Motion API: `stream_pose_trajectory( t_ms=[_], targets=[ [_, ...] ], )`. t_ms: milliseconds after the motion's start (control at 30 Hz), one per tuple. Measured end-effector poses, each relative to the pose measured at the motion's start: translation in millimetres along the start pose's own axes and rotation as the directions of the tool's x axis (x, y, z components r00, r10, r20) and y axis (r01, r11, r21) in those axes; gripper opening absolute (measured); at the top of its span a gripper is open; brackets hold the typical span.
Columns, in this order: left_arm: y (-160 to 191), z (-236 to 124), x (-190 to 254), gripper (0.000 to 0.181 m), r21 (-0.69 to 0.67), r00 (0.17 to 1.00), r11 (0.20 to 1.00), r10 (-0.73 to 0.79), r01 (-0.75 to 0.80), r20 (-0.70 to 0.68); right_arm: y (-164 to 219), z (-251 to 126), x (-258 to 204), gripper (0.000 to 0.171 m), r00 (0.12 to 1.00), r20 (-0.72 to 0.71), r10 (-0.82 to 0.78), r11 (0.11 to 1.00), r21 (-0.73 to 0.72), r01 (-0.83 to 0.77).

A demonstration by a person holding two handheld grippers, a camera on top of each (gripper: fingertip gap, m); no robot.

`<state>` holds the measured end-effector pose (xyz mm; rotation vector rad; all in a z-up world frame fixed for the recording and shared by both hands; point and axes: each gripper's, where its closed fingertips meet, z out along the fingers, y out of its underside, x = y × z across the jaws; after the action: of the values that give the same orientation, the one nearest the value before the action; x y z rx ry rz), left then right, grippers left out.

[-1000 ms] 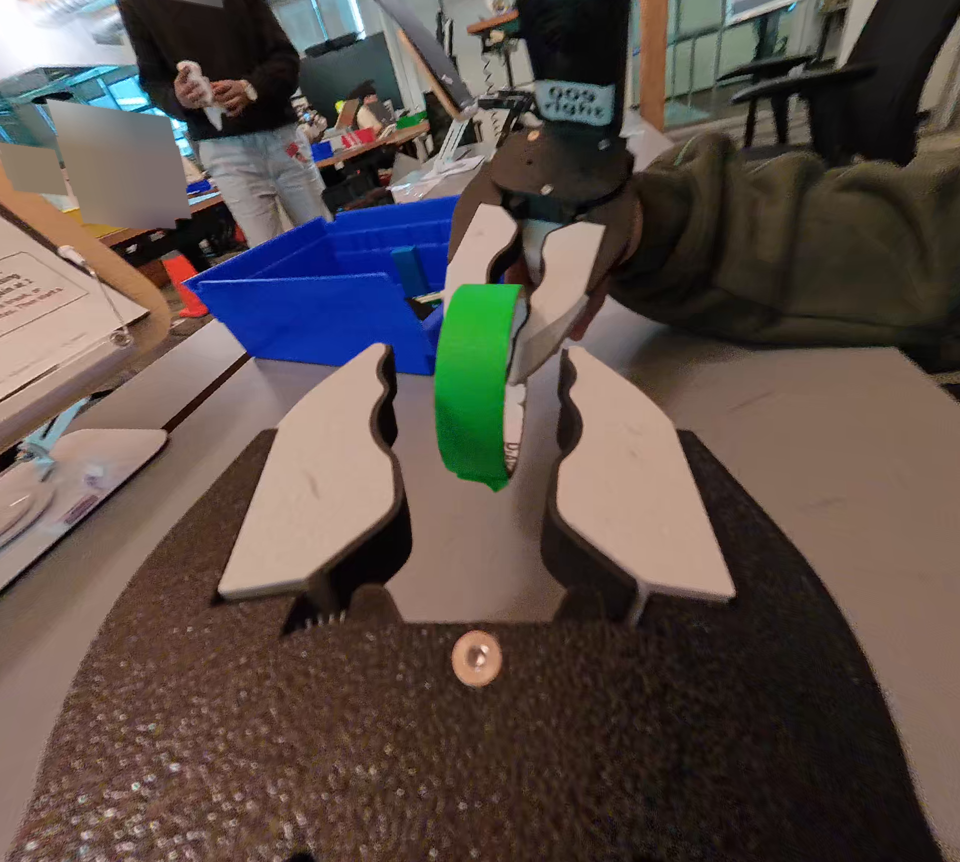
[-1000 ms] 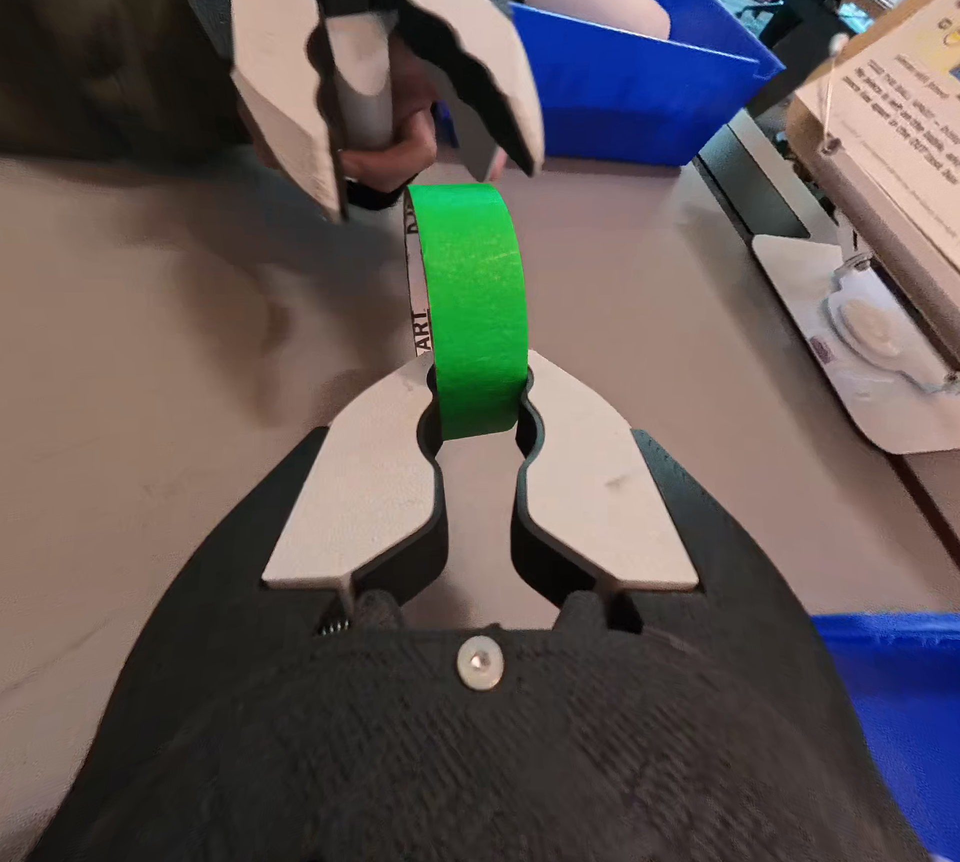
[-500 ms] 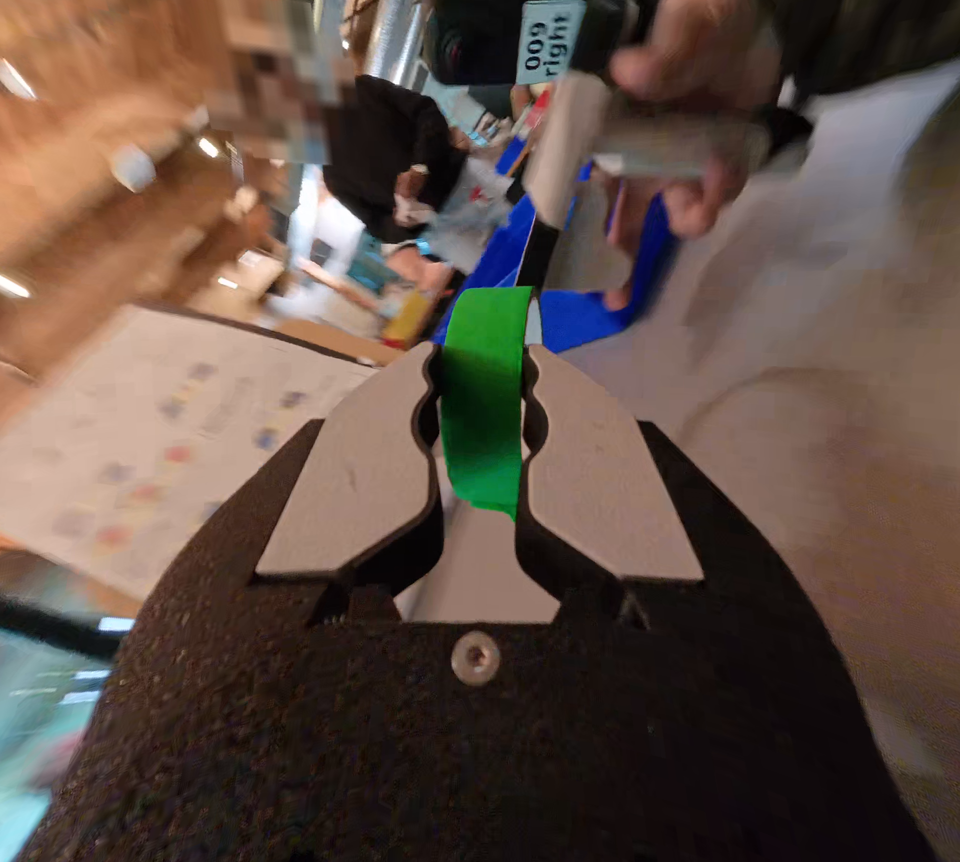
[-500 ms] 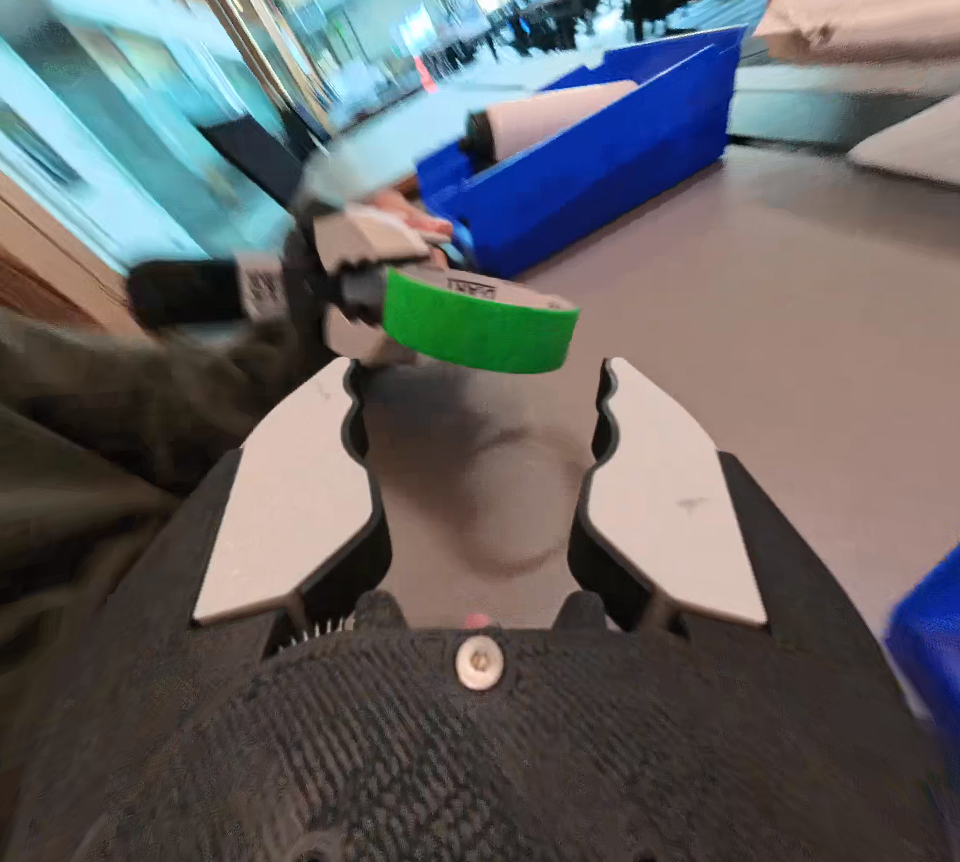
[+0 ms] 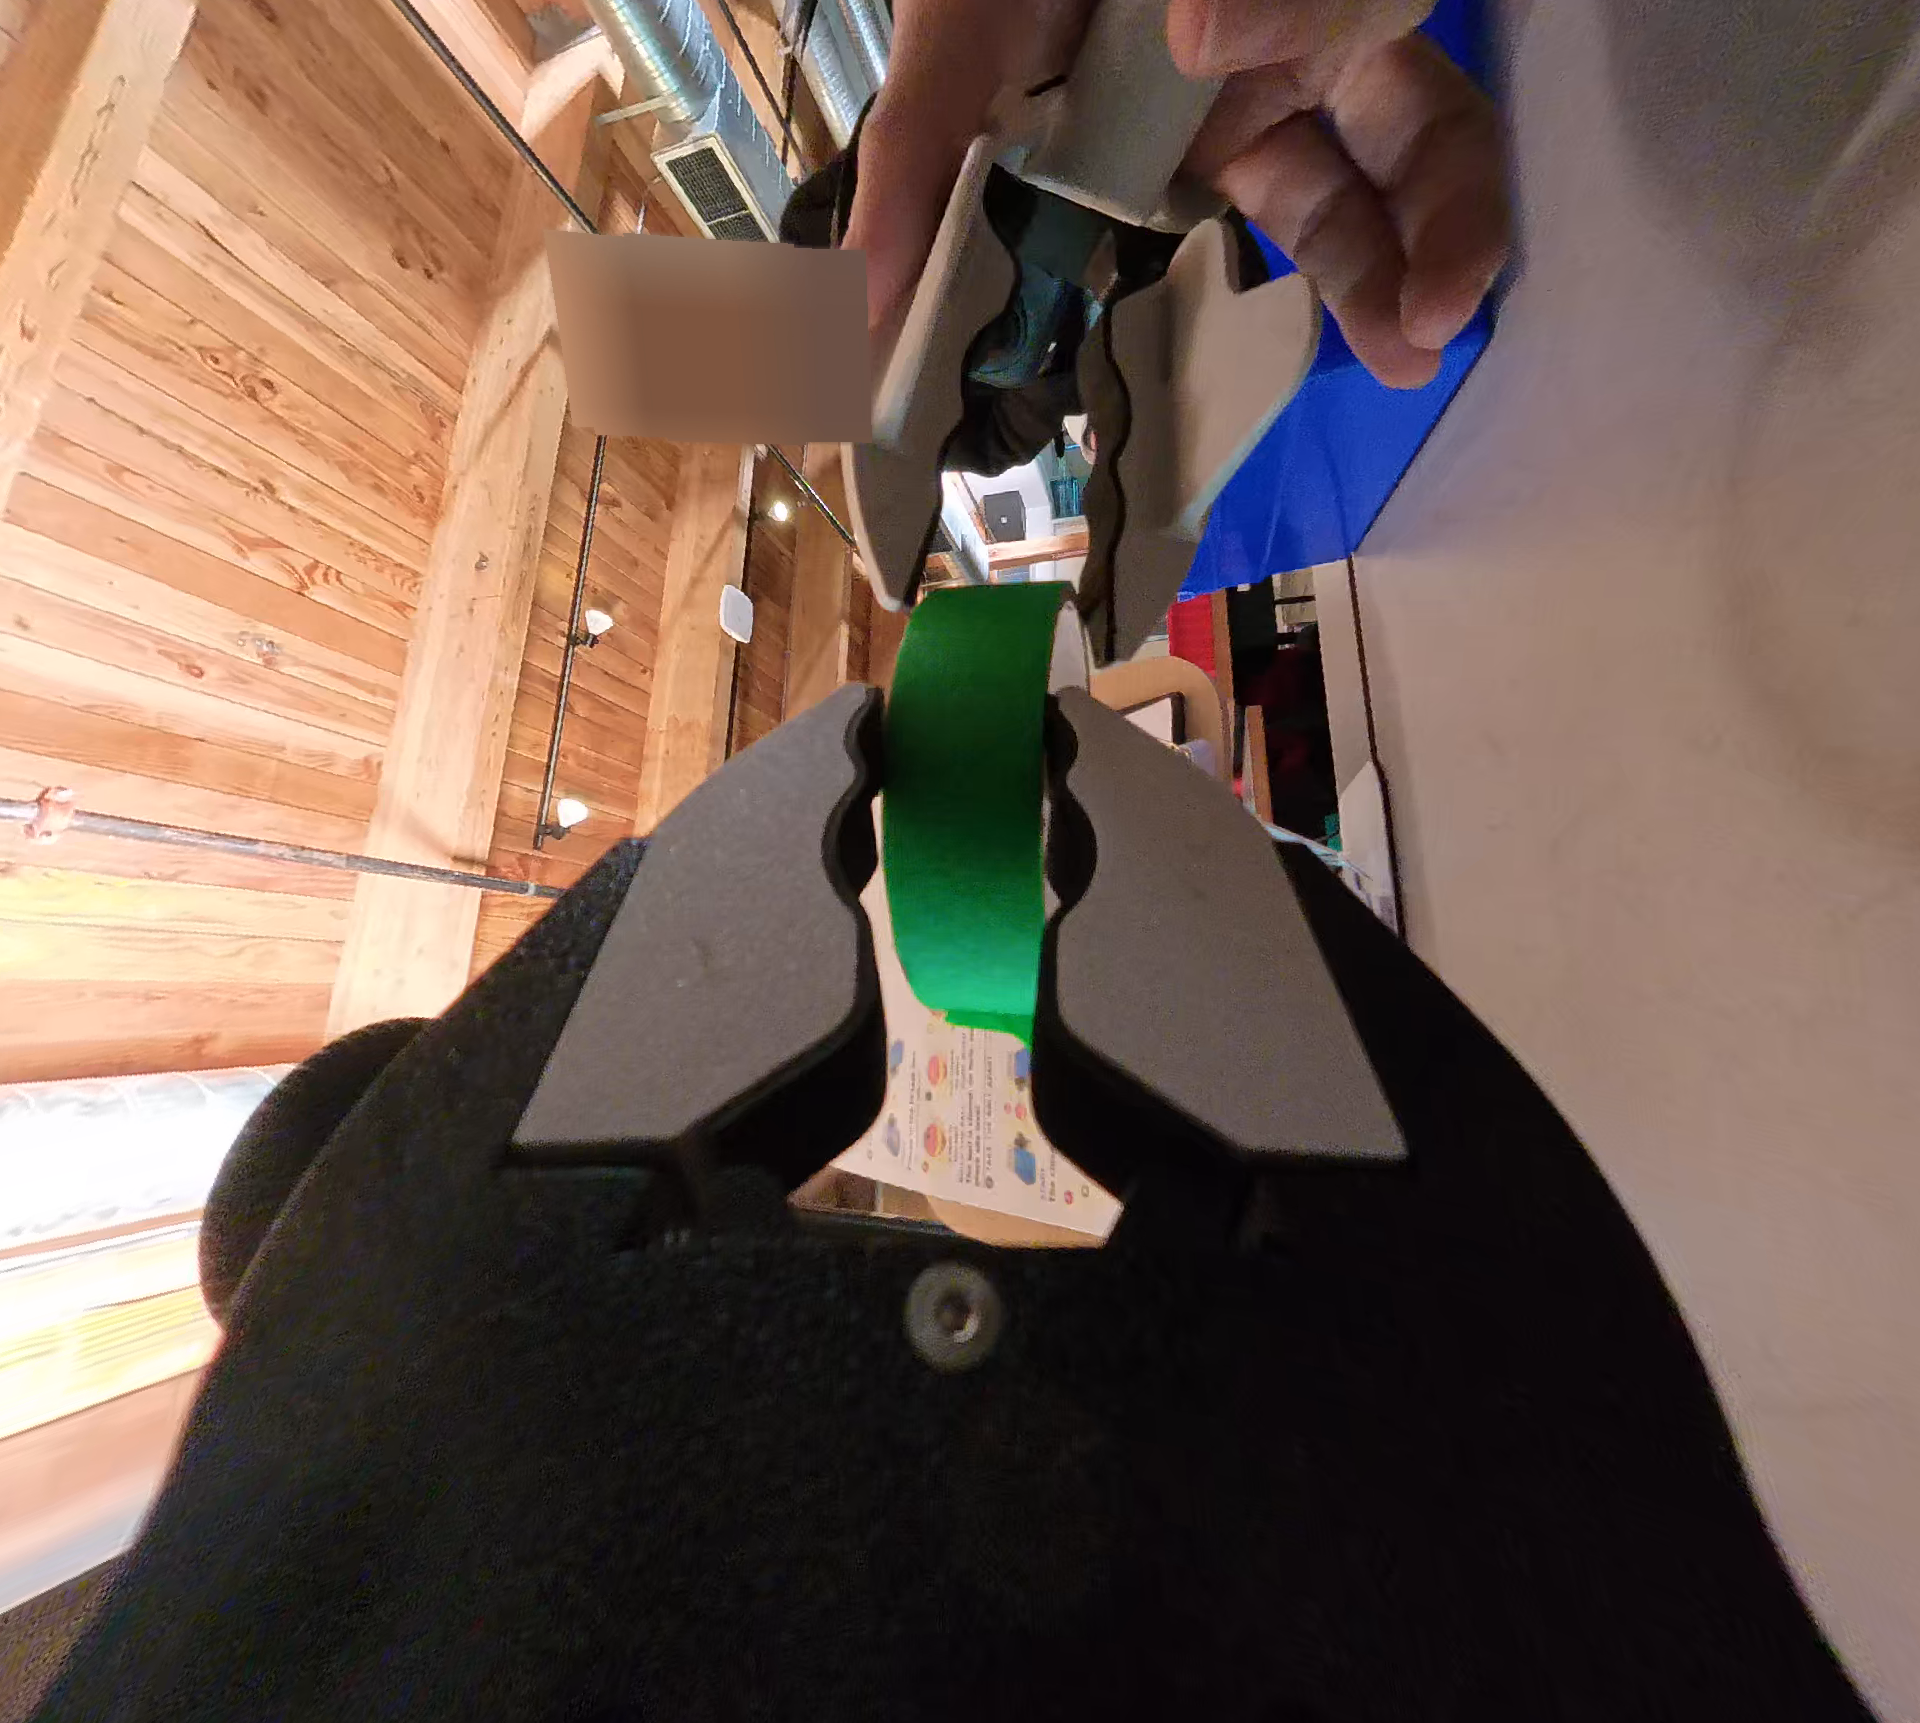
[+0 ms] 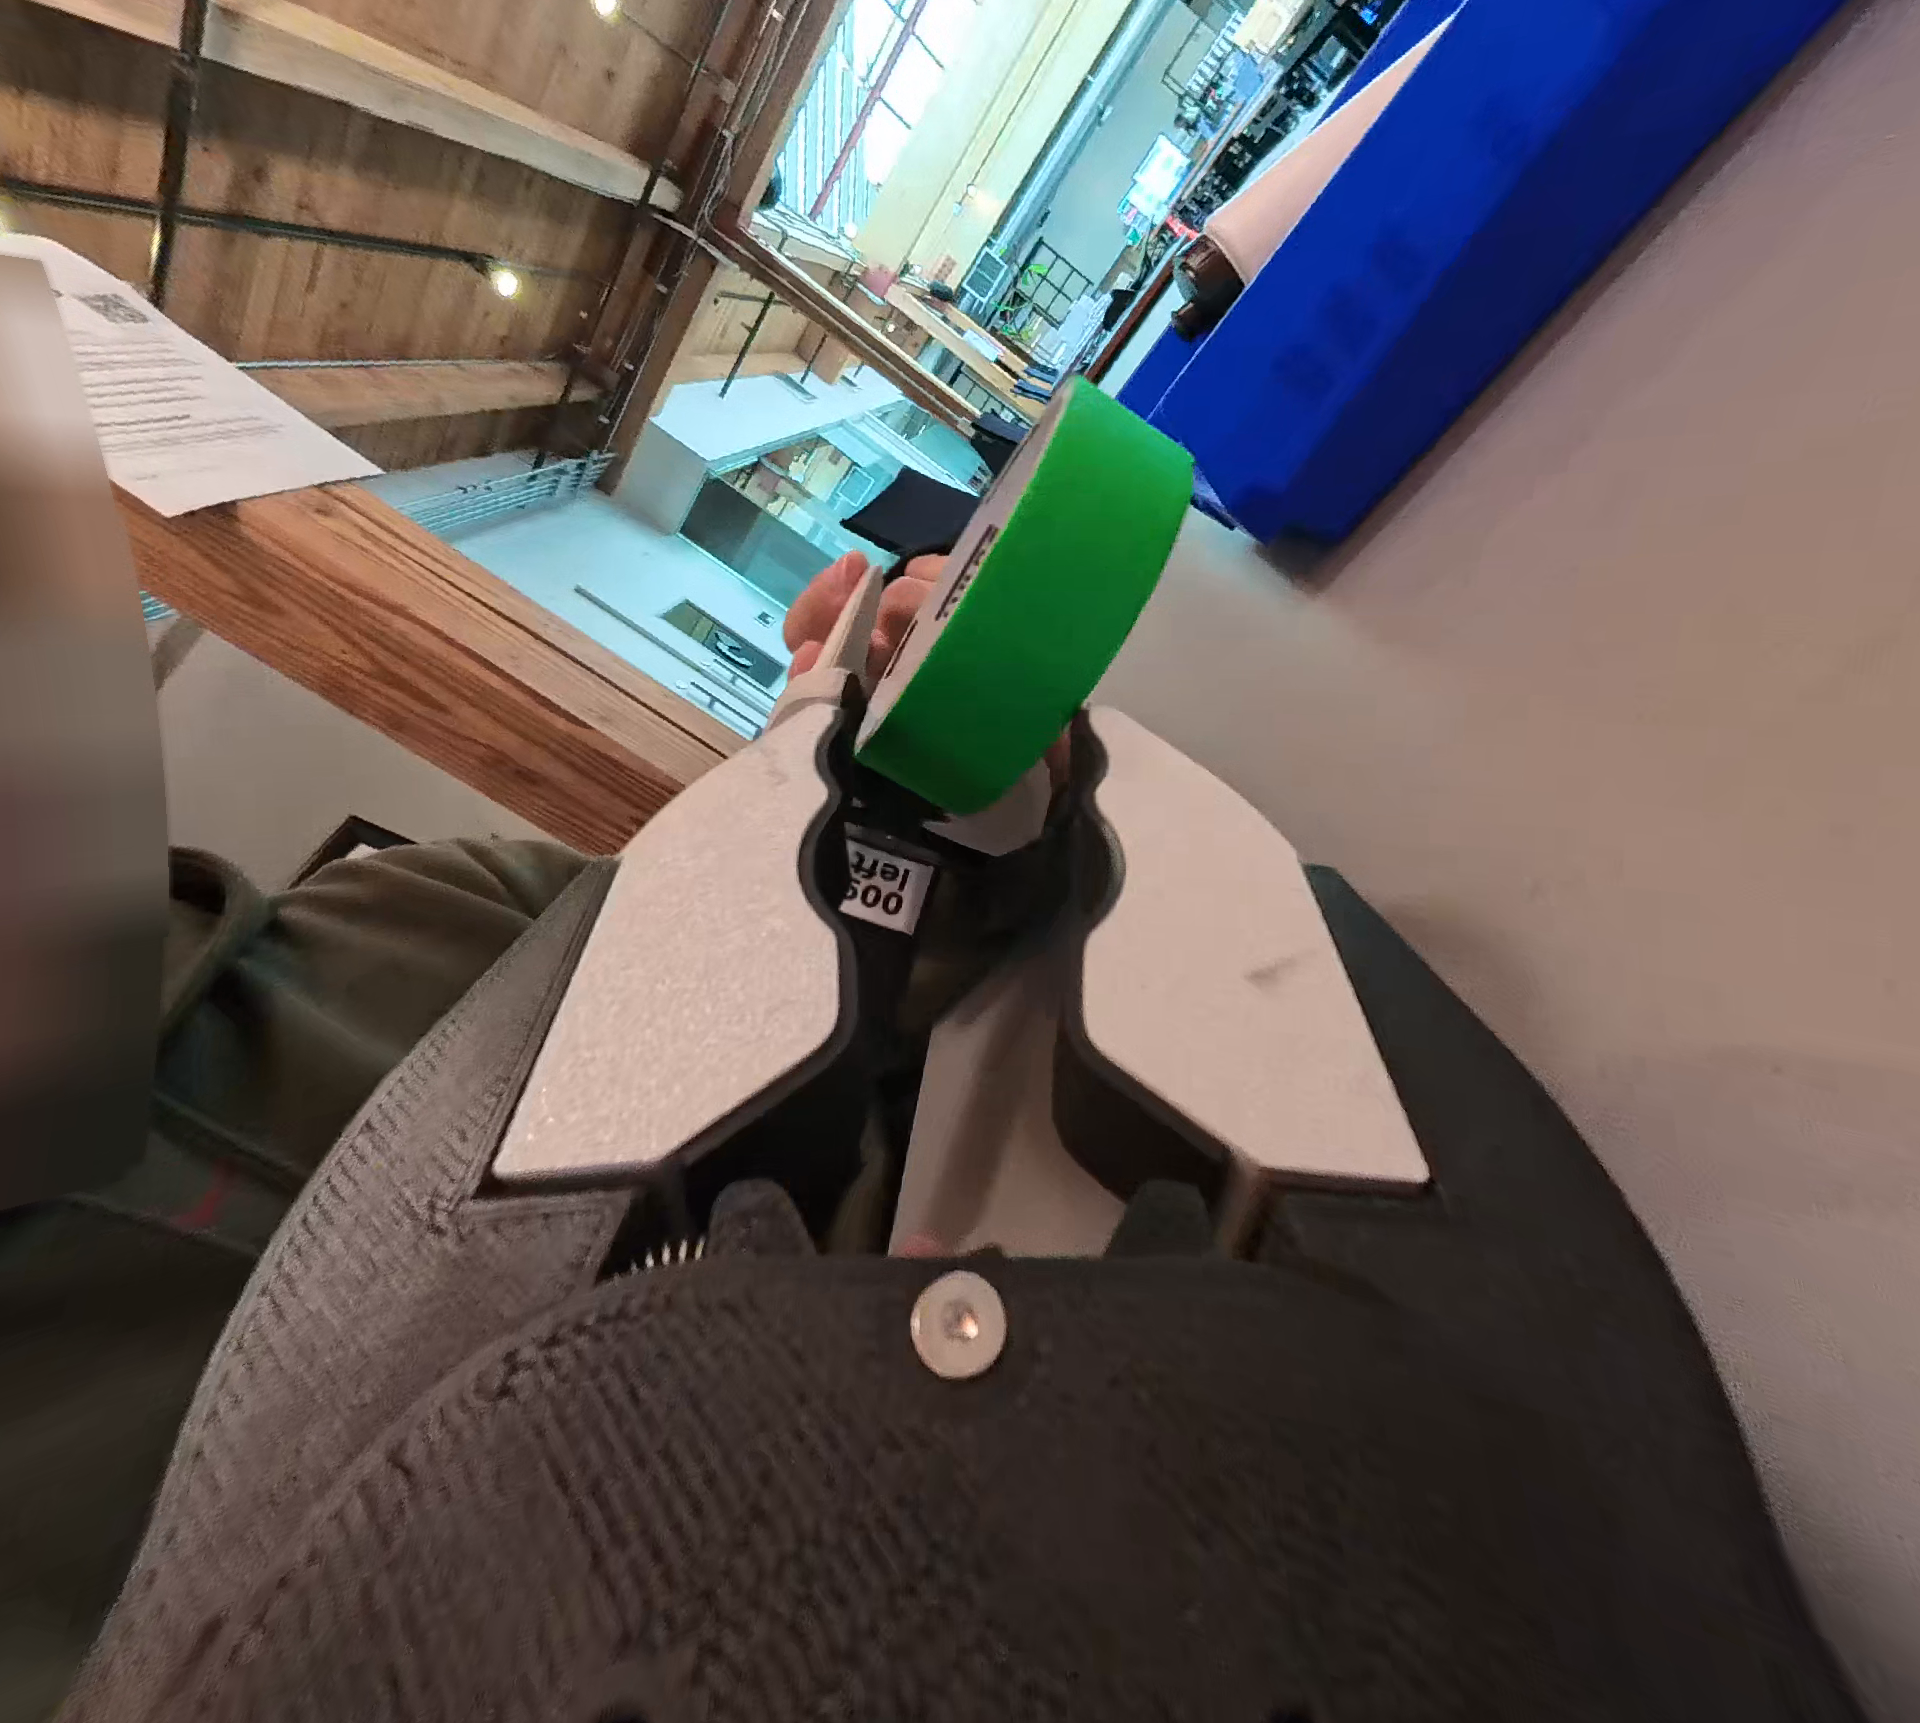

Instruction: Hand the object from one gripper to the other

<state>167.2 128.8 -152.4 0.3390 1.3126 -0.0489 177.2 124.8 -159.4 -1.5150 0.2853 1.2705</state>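
A roll of green tape [image 5: 961,842] is clamped across its width between the fingers of my left gripper [image 5: 961,717], held up off the table. My right gripper [image 5: 997,603], held by a hand [image 5: 1299,167], points back at it, with its two fingertips on either side of the tape's far edge. In the right wrist view the tape [image 6: 1029,603] sits just past my right gripper [image 6: 961,738]. Its jaws stand a little wider than the roll and do not clamp it. One left finger [image 6: 836,645] shows behind the tape.
A blue bin [image 6: 1507,167] holding a cardboard roll [image 6: 1299,187] stands on the grey table [image 6: 1558,842]. The bin [image 5: 1340,447] and table [image 5: 1662,738] lie to the right in the left wrist view. A printed sheet [image 6: 187,406] lies on a wooden beam. My two grippers' fingertips are within a few centimetres of each other.
The tape passed from the right gripper to the left, which shut on it. The right opened wide, then narrowed again at the tape's far edge. Both views have rolled sideways.
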Motion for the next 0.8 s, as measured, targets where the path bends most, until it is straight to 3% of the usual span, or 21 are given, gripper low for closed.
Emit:
stream_pose_trajectory(
  t_ms=[367,467,533,600,667,733,800],
  targets=[
    [-2,2,12,0.028,-0.008,0.998,0.999,0.044,-0.044,-0.05,-1,1,13,0.036,0.997,-0.068,-0.031,1.0,-0.003,0.031],
    [-2,3,17,0.043,-0.005,0.991,0.994,-0.11,0.11,-0.08,-9,-2,11,0.034,0.975,-0.117,-0.187,0.982,-0.006,0.188],
    [1,3,14,0.059,-0.019,0.952,0.955,-0.296,0.295,-0.074,-16,-8,11,0.033,0.926,-0.19,-0.326,0.944,-0.02,0.328],
    [7,3,8,0.066,-0.01,0.848,0.85,-0.525,0.526,-0.065,-26,-16,10,0.031,0.857,-0.252,-0.449,0.889,-0.028,0.457],
    [15,2,3,0.073,-0.002,0.665,0.667,-0.743,0.745,-0.081,-31,-22,5,0.029,0.809,-0.271,-0.521,0.844,-0.026,0.535],
    [21,2,-1,0.077,0.007,0.381,0.384,-0.915,0.923,-0.134,-30,-22,-7,0.024,0.764,-0.225,-0.604,0.788,-0.023,0.616],
    [25,1,0,0.076,-0.019,0.072,0.078,-0.973,0.997,-0.219,-23,-20,-13,0.024,0.712,-0.191,-0.676,0.733,-0.071,0.677]
  ],
)
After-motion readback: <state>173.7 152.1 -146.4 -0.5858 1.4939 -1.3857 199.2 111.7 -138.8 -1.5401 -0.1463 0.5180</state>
